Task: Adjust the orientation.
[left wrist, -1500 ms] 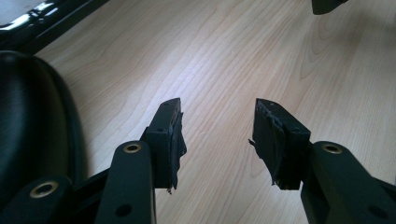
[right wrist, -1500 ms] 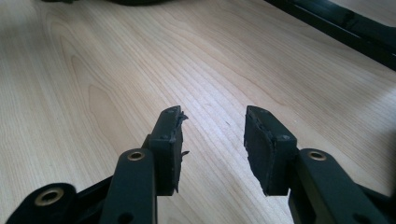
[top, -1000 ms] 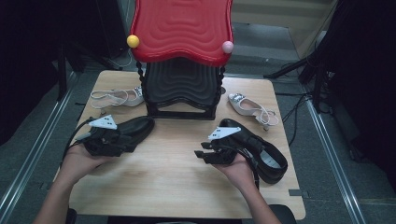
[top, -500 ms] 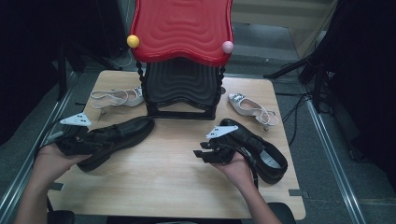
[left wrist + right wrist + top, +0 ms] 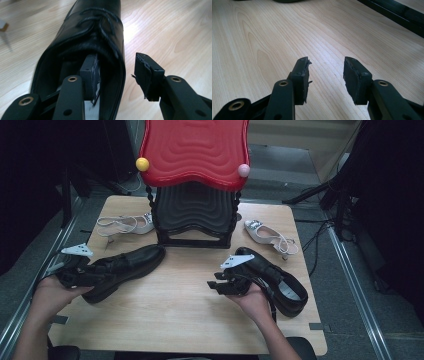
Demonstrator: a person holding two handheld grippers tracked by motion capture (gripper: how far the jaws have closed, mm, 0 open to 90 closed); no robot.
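Two pairs of shoes: black pair near the person, pale pair beside the red-and-black rack [image 5: 194, 180] at the far side of the tabletop [image 5: 175, 310].
Left black shoe [image 5: 122, 269]: lying along the tabletop's left part, toe toward the rack, heel at the left tongs [image 5: 75, 270].
Left tongs, state: jaws fairly wide; one pad inside the shoe's heel opening [image 5: 91, 72], the other outside its wall [image 5: 146, 75] with a gap showing, so not clamped.
Right tongs [image 5: 220, 287]: jaws parted, nothing between them [image 5: 325, 75], bare wood below.
Right black shoe [image 5: 277, 282]: behind the right hand, near the right edge.
Pale shoes: one left of the rack [image 5: 125, 224], one right [image 5: 267, 235].
Risk 1: a pull now would likely slip off the leather wall, since the outer pad stands clear.
Risk 2: lifting by the heel alone may let the toe droop and swing.
Risk 3: the shoe, dragged leftward, could tip over the near edge.
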